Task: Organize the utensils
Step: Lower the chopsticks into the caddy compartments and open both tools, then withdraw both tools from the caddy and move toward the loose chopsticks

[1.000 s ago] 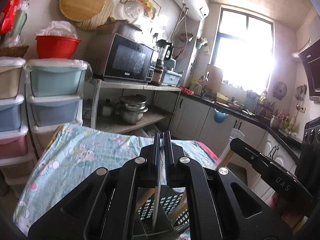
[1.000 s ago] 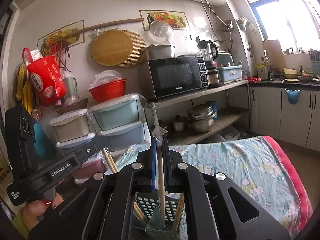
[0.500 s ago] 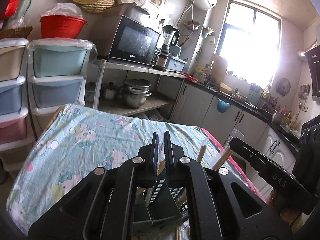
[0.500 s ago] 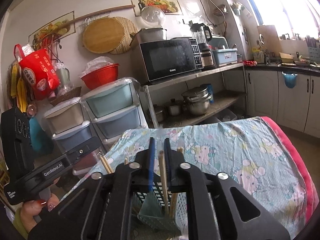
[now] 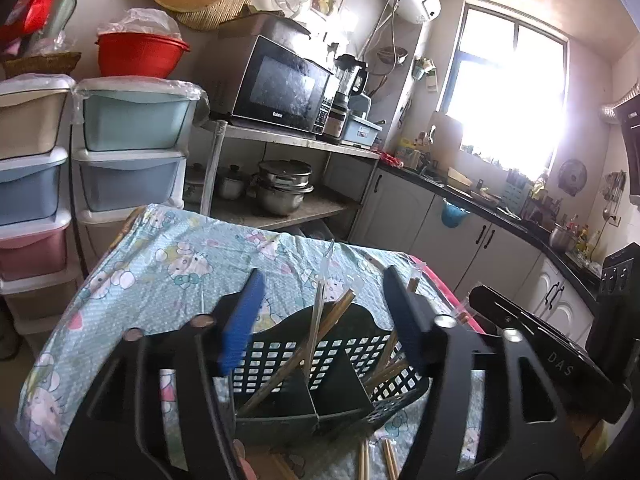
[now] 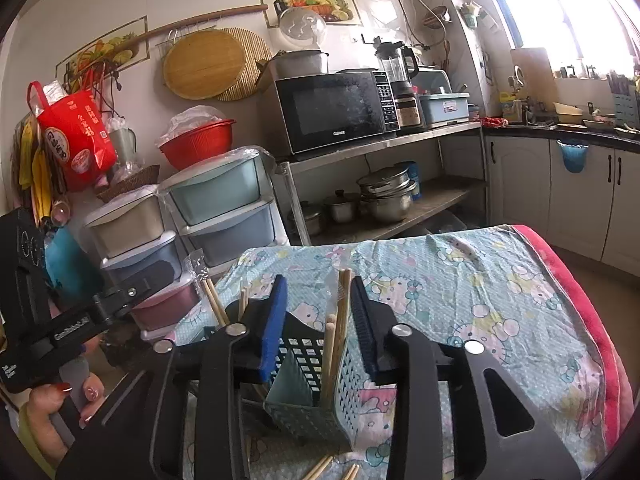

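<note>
Left claw [image 5: 326, 316]: jaws opening, spread wide over the basket [image 5: 320, 356]; a wrapped chopstick [image 5: 316, 332] stands between them, untouched.
Right claw [image 6: 320, 320]: jaws opening; a chopstick [image 6: 340, 320] stands in the gap, no longer pinched.
Basket: on the table [image 6: 500, 300], divided into compartments, chopsticks leaning inside.
Loose chopsticks [image 6: 320, 468]: on the cloth, just beside the basket.
Risk: a claw pulling away could catch a leaning stick and tip the light basket.
Writing: "DAS" and "GenRobot.AI" on the claws; the microwave [image 6: 336, 112] badge looks like "Galanz".
</note>
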### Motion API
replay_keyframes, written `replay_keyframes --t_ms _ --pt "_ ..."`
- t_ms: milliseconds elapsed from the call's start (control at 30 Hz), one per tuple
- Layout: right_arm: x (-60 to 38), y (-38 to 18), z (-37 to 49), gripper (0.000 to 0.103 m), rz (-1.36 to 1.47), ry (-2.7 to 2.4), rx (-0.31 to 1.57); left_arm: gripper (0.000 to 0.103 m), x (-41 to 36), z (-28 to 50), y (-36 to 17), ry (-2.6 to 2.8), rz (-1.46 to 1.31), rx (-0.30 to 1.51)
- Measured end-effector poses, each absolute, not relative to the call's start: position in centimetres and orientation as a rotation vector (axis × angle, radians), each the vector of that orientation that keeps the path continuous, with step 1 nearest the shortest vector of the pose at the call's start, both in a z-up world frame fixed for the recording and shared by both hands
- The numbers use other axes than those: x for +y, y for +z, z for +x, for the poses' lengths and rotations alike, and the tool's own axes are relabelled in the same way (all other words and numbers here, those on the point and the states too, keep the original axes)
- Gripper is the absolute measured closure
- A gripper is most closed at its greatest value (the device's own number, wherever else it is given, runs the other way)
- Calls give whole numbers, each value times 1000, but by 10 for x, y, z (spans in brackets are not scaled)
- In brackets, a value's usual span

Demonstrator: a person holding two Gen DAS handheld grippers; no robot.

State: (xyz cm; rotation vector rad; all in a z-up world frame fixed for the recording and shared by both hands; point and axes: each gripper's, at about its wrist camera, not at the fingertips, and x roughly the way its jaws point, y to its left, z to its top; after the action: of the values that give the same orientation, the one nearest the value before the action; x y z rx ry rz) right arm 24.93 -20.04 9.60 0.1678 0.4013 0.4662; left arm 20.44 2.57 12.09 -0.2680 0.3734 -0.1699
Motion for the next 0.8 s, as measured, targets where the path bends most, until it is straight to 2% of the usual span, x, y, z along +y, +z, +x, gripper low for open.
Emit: replay_keyframes --t_ms 67,200,400,800 --pt "-201 96 248 64 167 469 405 41 26 201 121 -168 -261 373" --pt "-205 97 240 56 167 472 400 27 28 197 119 -168 -268 375" --pt "-207 98 229 53 156 475 397 11 30 189 116 -173 -282 370" --pt "-209 89 209 50 134 476 429 11 36 169 108 -176 -302 387"
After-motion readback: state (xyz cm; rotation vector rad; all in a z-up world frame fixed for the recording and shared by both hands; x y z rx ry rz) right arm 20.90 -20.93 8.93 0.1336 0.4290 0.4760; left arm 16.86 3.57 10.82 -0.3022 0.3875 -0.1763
